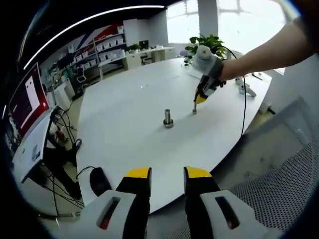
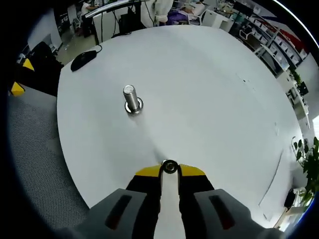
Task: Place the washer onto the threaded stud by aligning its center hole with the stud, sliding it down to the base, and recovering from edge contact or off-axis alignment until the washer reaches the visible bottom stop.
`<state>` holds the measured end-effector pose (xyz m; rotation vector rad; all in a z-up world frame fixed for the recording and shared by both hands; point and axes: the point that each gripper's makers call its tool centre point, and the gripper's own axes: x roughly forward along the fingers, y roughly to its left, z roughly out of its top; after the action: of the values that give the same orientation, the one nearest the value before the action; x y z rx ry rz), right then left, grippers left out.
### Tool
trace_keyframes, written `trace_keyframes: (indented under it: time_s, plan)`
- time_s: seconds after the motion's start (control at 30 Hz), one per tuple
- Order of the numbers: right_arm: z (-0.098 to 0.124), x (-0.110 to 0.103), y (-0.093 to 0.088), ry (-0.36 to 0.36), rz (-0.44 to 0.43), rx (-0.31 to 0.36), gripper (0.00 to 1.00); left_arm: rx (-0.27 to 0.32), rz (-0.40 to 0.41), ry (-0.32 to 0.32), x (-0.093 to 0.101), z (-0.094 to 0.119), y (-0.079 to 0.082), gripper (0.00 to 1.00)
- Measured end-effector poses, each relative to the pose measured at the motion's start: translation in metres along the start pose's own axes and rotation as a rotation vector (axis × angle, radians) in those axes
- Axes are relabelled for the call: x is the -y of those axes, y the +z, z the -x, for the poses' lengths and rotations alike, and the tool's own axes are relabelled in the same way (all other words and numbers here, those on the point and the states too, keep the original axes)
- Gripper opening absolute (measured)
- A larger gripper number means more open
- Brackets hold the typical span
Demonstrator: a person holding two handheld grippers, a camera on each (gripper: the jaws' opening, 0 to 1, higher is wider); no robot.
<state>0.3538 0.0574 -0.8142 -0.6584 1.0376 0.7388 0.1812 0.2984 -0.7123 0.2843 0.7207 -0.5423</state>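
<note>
My right gripper [image 2: 170, 169] has its jaws pinched on the washer [image 2: 170, 167] at table [image 2: 214, 89] level, well apart from the stud [image 2: 131, 98], so I should lift it level, centre the hole over the stud tip, then lower straight; my left gripper [image 1: 167, 175] hangs empty, part open.

In the right gripper view, the threaded stud [image 2: 132, 98] stands upper left on the table [image 2: 214, 89]; the washer [image 2: 170, 167] sits lower centre.

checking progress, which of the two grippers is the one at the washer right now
The right gripper: its yellow-tipped jaws are closed around the washer on the white table. The left gripper is open, empty, back at the table's edge.
</note>
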Motion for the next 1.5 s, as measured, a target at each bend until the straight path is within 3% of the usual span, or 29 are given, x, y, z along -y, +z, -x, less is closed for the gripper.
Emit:
trace_keyframes:
  time_s: [1.5]
  plan:
    - [-0.042, -0.007, -0.012, 0.034, -0.015, -0.095, 0.15, -0.005, 0.007, -0.004, -0.001, -0.001, -0.001, 0.24]
